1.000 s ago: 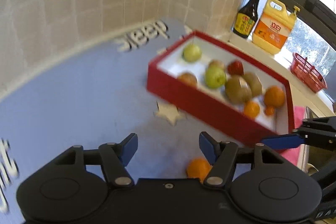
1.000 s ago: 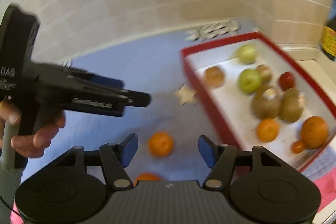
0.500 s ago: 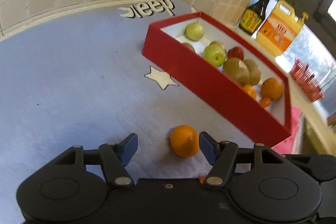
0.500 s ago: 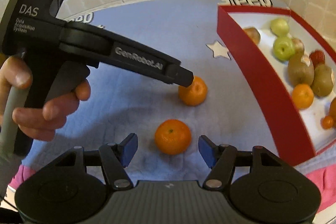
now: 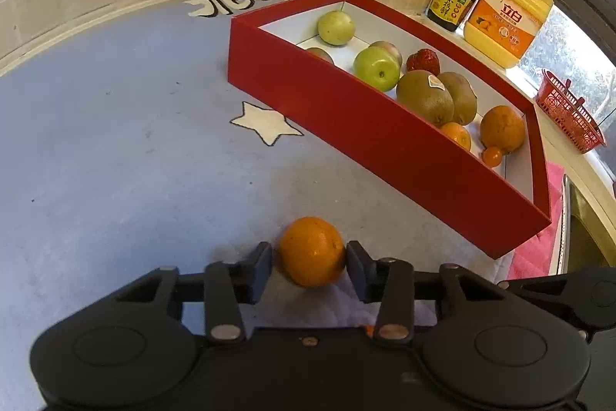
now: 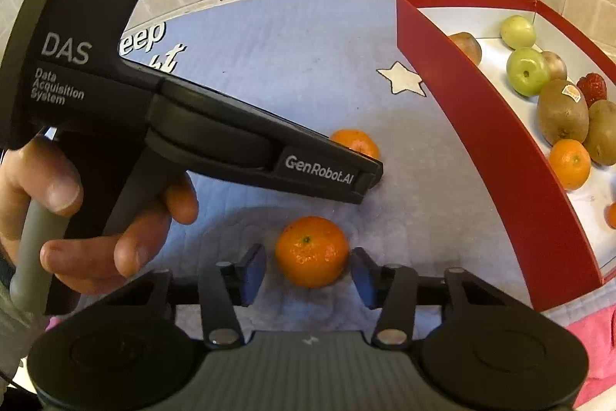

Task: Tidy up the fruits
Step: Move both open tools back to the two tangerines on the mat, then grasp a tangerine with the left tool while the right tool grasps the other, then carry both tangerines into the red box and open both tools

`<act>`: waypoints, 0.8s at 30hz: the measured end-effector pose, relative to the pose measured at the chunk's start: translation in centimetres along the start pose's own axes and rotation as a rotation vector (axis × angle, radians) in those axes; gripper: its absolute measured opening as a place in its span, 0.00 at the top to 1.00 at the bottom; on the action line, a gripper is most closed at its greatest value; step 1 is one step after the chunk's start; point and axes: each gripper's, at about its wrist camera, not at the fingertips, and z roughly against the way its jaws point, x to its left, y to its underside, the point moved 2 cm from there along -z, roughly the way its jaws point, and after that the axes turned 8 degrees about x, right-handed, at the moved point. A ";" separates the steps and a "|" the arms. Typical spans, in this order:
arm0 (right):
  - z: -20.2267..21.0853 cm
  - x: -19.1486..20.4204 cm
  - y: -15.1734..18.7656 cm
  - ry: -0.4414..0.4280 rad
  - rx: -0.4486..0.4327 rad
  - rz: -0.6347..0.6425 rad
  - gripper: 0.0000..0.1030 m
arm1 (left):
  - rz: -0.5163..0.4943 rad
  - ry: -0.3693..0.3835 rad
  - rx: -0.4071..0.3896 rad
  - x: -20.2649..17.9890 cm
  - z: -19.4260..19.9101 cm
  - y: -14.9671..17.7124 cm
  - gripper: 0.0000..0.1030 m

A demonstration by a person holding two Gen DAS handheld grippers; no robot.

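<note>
Both grippers are lined up on fruit sitting on the blue quilted mat (image 5: 115,149) covering the worktop. The left gripper (image 5: 310,262) has its jaws spread, with a round orange (image 5: 312,251) right between them, pads close but not clearly squeezing. The right gripper (image 6: 308,270) is the same deal: jaws spread around a small round tangerine (image 6: 312,251), small gaps either side. Ahead and to the right of both sets of jaws sits the red rectangular cardboard box (image 5: 365,130), holding apples, kiwis and oranges.

Left gripper (image 5: 310,262) parted, low, right gripper (image 6: 308,270) parted, low
</note>
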 end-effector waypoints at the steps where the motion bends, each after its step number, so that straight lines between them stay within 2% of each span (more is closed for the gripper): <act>1: -0.1 0.0 0.0 0.003 -0.002 0.003 0.56 | -0.001 0.003 -0.003 0.0 0.0 0.0 0.53; 3: -0.1 0.1 0.0 0.007 -0.003 0.009 0.56 | -0.002 0.010 -0.011 0.1 0.0 -0.1 0.57; 7: 0.2 0.3 0.0 0.013 -0.008 0.023 0.58 | 0.000 0.004 -0.028 0.1 0.4 -0.3 0.58; 12: 3.1 -0.4 -1.1 -0.018 -0.057 -0.004 0.59 | -0.021 -0.023 -0.152 0.2 4.5 -2.2 0.58; 15: 7.0 -1.7 -3.3 -0.012 -0.160 -0.023 0.59 | -0.057 -0.049 -0.267 0.1 8.2 -4.8 0.58; 19: 13.0 -4.4 -7.2 0.098 -0.357 -0.049 0.59 | -0.107 -0.048 -0.404 -0.8 12.3 -9.2 0.58; 22: 16.4 -7.4 -10.3 0.197 -0.482 -0.107 0.59 | -0.160 -0.043 -0.460 -1.8 13.3 -12.7 0.58; 24: 17.3 -9.6 -12.2 0.230 -0.521 -0.165 0.59 | -0.190 -0.072 -0.476 -2.6 12.3 -15.0 0.58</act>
